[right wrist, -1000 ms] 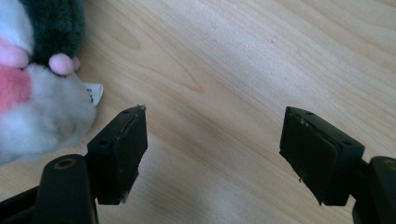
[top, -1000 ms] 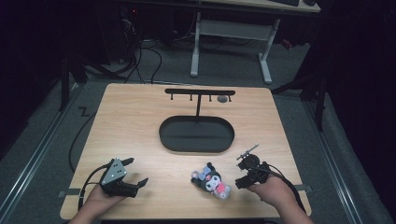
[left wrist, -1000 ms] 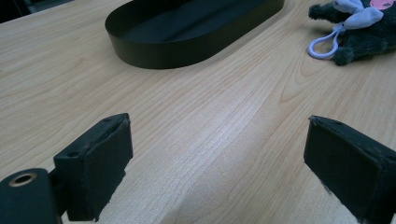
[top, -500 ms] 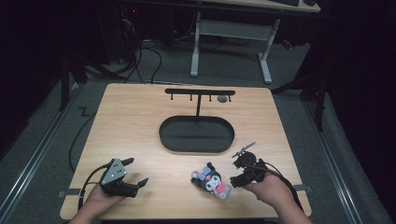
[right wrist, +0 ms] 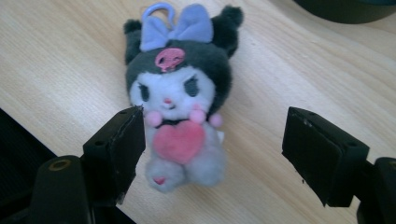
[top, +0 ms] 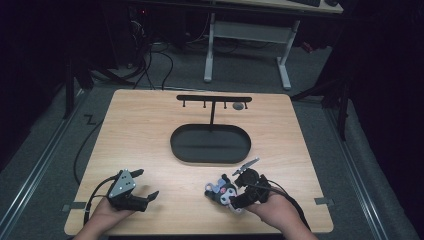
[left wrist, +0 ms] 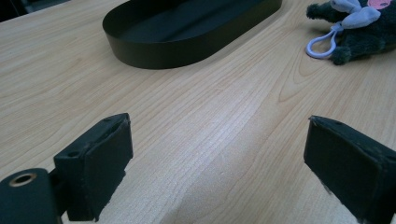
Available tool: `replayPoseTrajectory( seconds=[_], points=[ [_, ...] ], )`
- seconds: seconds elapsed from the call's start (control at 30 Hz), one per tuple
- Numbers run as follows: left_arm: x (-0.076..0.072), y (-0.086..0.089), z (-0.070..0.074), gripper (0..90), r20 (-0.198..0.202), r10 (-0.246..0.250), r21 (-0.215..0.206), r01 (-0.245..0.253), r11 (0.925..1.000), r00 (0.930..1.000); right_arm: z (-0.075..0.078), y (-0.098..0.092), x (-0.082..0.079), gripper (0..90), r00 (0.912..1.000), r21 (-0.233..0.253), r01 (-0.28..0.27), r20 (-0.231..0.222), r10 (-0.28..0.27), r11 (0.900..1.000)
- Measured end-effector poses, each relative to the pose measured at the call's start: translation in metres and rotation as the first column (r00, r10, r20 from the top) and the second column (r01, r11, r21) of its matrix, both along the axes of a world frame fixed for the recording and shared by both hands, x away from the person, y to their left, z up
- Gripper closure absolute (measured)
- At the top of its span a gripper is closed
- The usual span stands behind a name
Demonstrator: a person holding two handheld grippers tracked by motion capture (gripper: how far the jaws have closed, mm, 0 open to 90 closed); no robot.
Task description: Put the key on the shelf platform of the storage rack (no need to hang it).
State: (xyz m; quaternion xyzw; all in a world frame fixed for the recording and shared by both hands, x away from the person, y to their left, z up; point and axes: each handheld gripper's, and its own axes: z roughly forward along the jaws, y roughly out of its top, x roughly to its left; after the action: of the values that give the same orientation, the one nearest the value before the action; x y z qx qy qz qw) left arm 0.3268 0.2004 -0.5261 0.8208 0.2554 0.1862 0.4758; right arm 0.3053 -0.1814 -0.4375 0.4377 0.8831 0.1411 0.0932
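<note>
A small plush toy (top: pixel 220 190) with black ears, a lilac bow, a pink heart and a lilac loop lies on the wooden table near the front edge. My right gripper (top: pixel 231 194) is open and straddles it. In the right gripper view the plush toy (right wrist: pixel 180 107) lies face up between the jaws, the left jaw against its side and the right jaw apart from it; my right gripper (right wrist: pixel 212 140) is not closed on it. My left gripper (top: pixel 147 183) stands open at the front left with bare table between its jaws. The left gripper (left wrist: pixel 219 163) view shows the plush toy (left wrist: pixel 355 28) far off.
A black oval tray (top: pixel 210 161) sits mid-table; the tray (left wrist: pixel 177 51) looks empty. Behind it rises a black T-shaped stand (top: pixel 214 98) with several hooks and a small grey piece (top: pixel 238 106) under its bar. Table edges lie close behind both hands.
My right gripper has moved left and forward over the plush toy, so the toy now lies between its open jaws. The left gripper has not moved.
</note>
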Motion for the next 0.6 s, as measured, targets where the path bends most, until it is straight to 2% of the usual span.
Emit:
replayPoseTrajectory(
  seconds=[0.13,0.2,0.47,0.6],
  points=[
    [0.0,0.0,0.0,8.8,-0.001,-0.001,0.0,0.001,1.0,1.0,-0.007,0.006,-0.003,21.3,0.9998,0.001,0.004,-0.02,-0.004,1.0],
    [0.0,0.0,0.0,8.9,0.001,-0.002,0.002,0.002,1.0,1.0,-0.014,0.008,-0.003,21.3,0.9993,-0.004,-0.017,-0.033,0.017,1.0],
    [0.0,0.0,0.0,8.9,0.002,-0.004,0.003,0.004,1.0,1.0,-0.032,0.006,-0.005,21.2,0.9982,-0.014,-0.009,-0.059,0.008,1.0],
    [0.0,0.0,0.0,9.0,0.002,-0.007,0.005,0.007,1.0,1.0,-0.042,0.005,-0.005,21.3,0.9974,-0.021,-0.023,-0.068,0.021,1.0]
  ],
)
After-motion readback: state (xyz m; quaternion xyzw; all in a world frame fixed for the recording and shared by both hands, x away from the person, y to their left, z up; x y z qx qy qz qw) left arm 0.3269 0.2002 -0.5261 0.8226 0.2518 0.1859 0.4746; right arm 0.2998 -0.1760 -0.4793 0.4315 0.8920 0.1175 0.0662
